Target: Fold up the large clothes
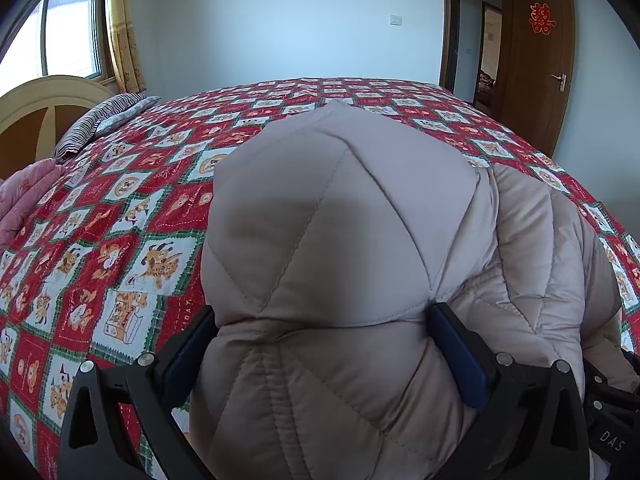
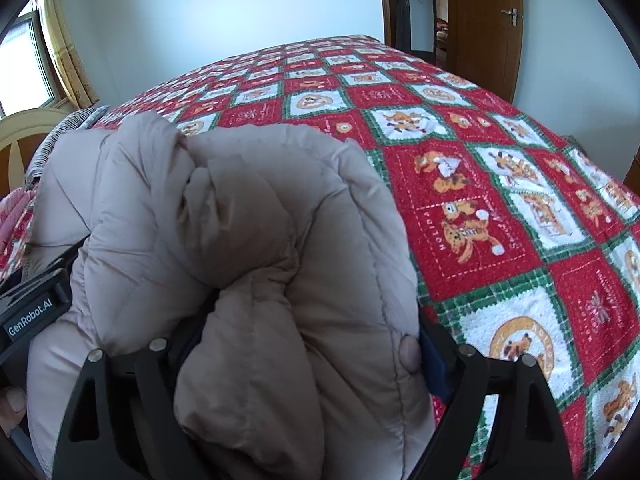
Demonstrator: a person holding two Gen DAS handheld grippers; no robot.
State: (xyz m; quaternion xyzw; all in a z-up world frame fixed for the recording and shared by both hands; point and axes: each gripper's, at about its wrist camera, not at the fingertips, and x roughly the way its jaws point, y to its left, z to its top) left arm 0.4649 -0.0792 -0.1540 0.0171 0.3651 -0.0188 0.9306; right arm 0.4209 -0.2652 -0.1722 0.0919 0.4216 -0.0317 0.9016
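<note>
Red patchwork quilt [image 2: 500,200] across bed, striped pillow [image 1: 100,120] far left. Bulky beige down jacket [image 1: 340,220] blocking view, clamped wide between left gripper [image 1: 324,336] fingers and right gripper [image 2: 304,344] fingers.

**Both my jaws spread wide around padded bulk**

My left gripper [image 1: 324,344] points downward at a slant, its two black fingers splayed far apart. The blue pads [image 1: 460,360] press into the sides of the beige quilted coat [image 1: 340,220] bunched between them, so I hold it across a wide span.

My right gripper [image 2: 304,360] tilts down in much the same way, jaws nearly as wide as they go, with a thick fold of the same coat filling the gap and bulging against both fingers. In the right wrist view, the left gripper's black body sits close at my left, and a fingertip [image 2: 12,404] of the holding hand shows at the edge.
</note>
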